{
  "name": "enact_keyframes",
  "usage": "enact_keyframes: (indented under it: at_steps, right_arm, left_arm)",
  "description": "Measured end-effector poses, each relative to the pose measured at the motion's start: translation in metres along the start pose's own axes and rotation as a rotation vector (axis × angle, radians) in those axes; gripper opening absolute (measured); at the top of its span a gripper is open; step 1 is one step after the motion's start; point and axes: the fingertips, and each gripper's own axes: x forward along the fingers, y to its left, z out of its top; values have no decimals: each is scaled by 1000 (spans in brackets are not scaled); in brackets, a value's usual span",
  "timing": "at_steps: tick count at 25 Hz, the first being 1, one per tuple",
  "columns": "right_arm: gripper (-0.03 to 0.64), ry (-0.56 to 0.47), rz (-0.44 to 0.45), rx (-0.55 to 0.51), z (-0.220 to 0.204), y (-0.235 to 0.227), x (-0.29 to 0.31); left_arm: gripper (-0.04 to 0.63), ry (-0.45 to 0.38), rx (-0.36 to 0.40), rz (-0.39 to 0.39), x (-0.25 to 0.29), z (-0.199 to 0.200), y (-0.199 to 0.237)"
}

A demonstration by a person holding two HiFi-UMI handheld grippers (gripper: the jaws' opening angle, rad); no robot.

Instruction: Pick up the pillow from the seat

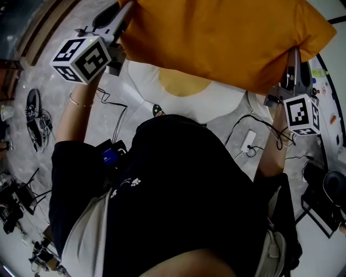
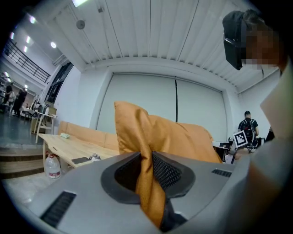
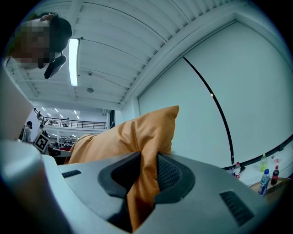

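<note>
Left gripper and right gripper are both clamped tight on bunched-up edges of the orange pillow, holding it above the white-and-yellow seat.

One orange pillow. One white seat with a yellow middle. Two grippers, the left gripper and the right gripper, each with one marker cube: a left cube and a right cube, two in all. In the right gripper view, four small bottles and one long ceiling lamp. In the left gripper view, one big water bottle and one wooden table.
</note>
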Motion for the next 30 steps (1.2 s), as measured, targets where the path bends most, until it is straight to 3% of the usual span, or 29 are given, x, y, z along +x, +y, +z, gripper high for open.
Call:
enact_keyframes:
  at_steps: [30]
  right_arm:
    - [101, 4, -6, -20, 0, 3, -12]
  left_arm:
    - [77, 15, -24, -13, -7, -12, -3]
